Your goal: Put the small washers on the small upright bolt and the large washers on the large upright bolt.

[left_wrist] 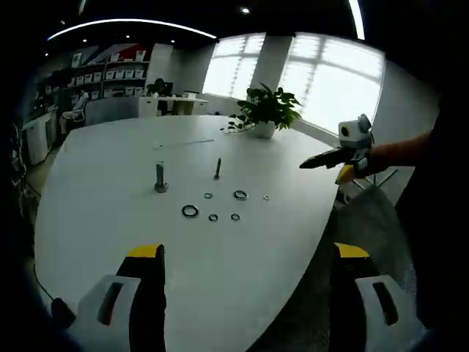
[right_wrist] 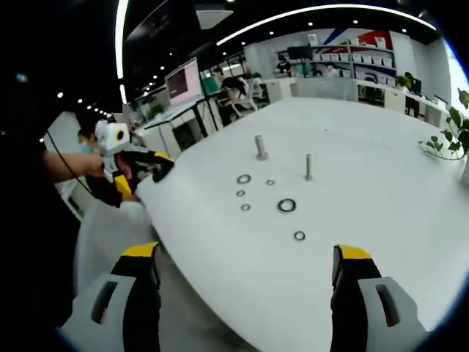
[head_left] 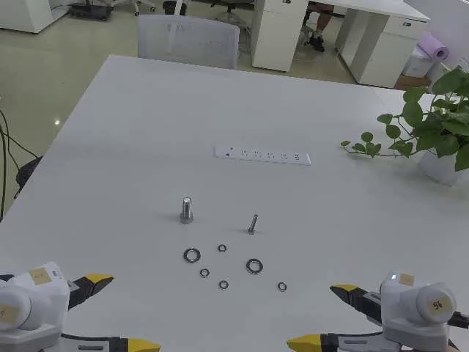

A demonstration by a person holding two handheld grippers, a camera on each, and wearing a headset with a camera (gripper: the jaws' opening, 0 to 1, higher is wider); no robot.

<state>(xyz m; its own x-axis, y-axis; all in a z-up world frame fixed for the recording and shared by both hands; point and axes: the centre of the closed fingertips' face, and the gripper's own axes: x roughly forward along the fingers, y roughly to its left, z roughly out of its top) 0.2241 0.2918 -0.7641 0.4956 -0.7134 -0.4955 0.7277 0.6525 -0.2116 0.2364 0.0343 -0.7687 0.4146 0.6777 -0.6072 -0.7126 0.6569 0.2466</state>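
Head view: metal ring washers (head_left: 192, 255), smooth white table (head_left: 146, 132).

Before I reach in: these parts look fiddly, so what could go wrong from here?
The small washers lie flat on the table, so the jaws may push them away rather than lift them. The small bolt stands thin and free; a brush from the right gripper could topple it.

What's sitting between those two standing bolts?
Nothing: in the head view the table between the large bolt and the small bolt is bare.
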